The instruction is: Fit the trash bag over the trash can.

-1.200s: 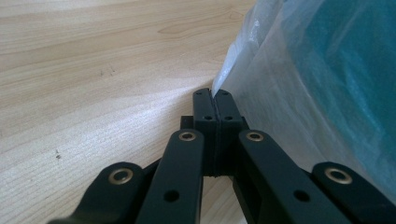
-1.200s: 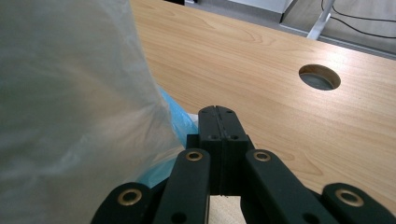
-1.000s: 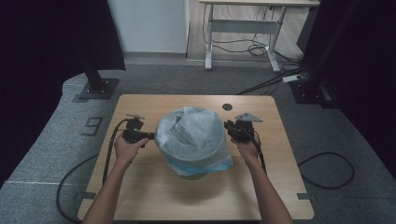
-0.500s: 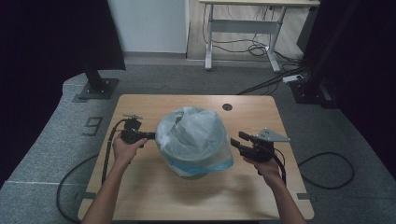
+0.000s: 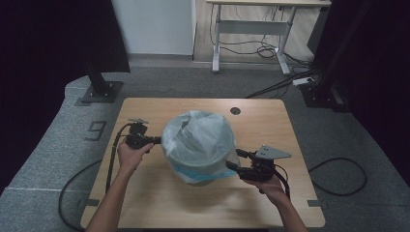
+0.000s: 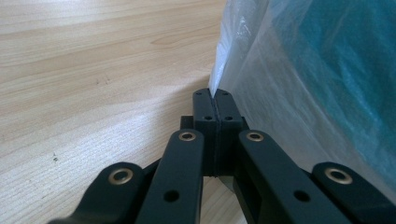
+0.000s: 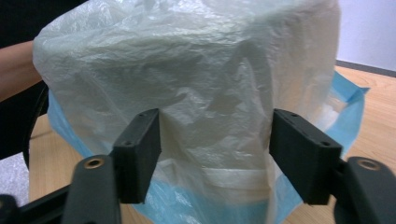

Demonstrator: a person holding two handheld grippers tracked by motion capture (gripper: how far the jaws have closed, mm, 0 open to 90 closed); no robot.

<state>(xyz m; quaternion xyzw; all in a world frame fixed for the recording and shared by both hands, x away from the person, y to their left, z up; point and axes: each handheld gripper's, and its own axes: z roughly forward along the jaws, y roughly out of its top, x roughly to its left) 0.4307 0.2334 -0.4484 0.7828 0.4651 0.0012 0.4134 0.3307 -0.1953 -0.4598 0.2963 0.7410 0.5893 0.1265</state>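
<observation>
This looks like a lab or recording studio set up for capturing handling work, not a home. A plain light-wood tabletop (image 5: pixel 145 203) with a round cable hole (image 5: pixel 235 110) stands on grey carpet (image 5: pixel 338 203), ringed by black curtains (image 5: pixel 43 58) on the left and right. Dark metal stand bases (image 5: pixel 99 91) sit on the floor at the far left and far right corners. Black cables (image 5: pixel 338 176) loop over the carpet, and a power strip (image 5: pixel 303 81) lies at the far right. Beyond, a height-adjustable desk frame (image 5: pixel 251 34) stands against a bare white wall (image 5: pixel 154 26), with tangled wires under it.
</observation>
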